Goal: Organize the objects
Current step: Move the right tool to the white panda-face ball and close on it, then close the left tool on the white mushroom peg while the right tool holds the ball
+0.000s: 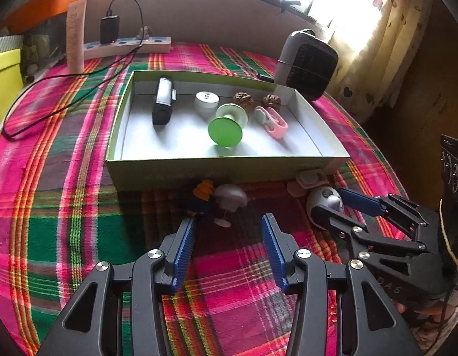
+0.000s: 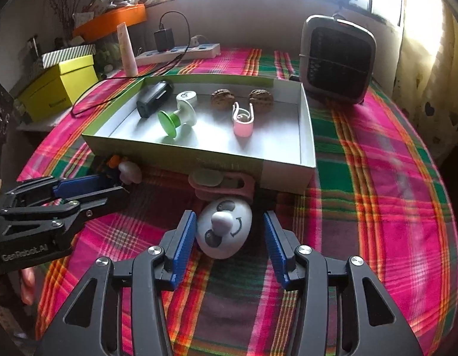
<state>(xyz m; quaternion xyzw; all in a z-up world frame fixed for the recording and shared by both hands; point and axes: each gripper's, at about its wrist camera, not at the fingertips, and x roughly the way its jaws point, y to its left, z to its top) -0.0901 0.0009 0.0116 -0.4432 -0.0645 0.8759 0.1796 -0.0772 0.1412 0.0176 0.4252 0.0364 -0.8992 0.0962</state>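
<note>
A shallow white box [image 1: 229, 164] [image 2: 285, 175] on the plaid cloth holds a black device [image 1: 163, 102], a white round tin [image 1: 207, 100], a green spool [image 1: 227, 124], a pink clip [image 1: 273, 121] and two walnuts [image 1: 243, 100]. In front of it lie a small blue-and-orange toy [image 1: 202, 196], a white mushroom-shaped piece [image 1: 230, 200], a pink holder [image 2: 223, 182] and a white panda egg [image 2: 224, 228] [image 1: 323, 200]. My left gripper [image 1: 229, 222] [image 2: 116, 185] is open just short of the toy and mushroom. My right gripper [image 2: 230, 222] [image 1: 329, 201] is open around the panda egg.
A grey heater [image 2: 337, 59] stands behind the box at the right. A power strip [image 2: 178, 52] with a charger and black cable, a cream tube [image 2: 127, 50], a yellow box [image 2: 61, 86] and an orange tray [image 2: 110, 19] line the back left. A curtain [image 1: 377, 38] hangs at the right.
</note>
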